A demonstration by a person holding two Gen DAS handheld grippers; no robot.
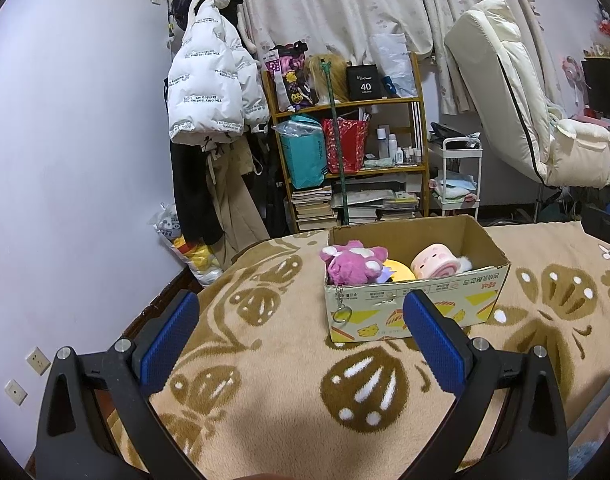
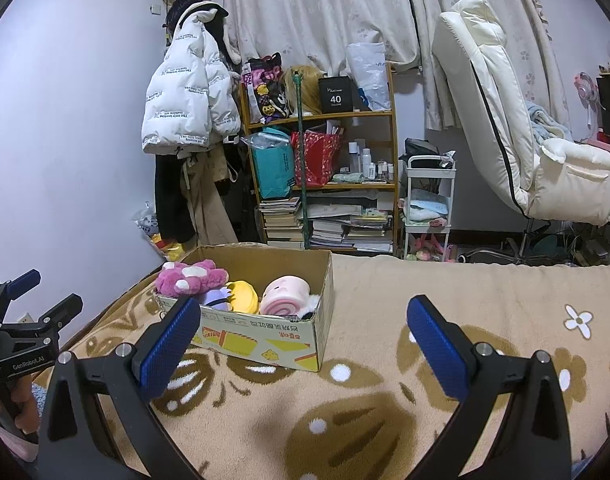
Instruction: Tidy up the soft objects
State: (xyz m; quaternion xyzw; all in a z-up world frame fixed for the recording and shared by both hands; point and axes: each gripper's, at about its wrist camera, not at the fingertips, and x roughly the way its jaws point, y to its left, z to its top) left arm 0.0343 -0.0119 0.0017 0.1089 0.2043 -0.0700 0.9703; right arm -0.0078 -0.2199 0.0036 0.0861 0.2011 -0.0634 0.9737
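A cardboard box [image 1: 421, 312] stands on the tan patterned blanket [image 1: 265, 400]. It holds a pink plush bear [image 1: 351, 266], a yellow plush [image 1: 399, 270] and a pink roll-shaped plush [image 1: 433, 262]. My left gripper [image 1: 301, 312] is open and empty, held above the blanket just in front of the box. In the right wrist view the box [image 2: 265, 344] sits left of centre with the pink bear [image 2: 189, 282], yellow plush [image 2: 243, 296] and pink roll [image 2: 285, 296] inside. My right gripper [image 2: 305, 320] is open and empty, to the right front of the box. The left gripper [image 2: 33, 304] shows at the left edge.
A wooden shelf [image 1: 345, 148] with bags, bottles and stacked books stands beyond the bed. A white jacket [image 1: 209, 84] hangs on the wall at left. A white cart [image 2: 429, 204] and a cream reclining chair [image 2: 517, 132] stand at right. A key ring [image 1: 341, 312] hangs over the box front.
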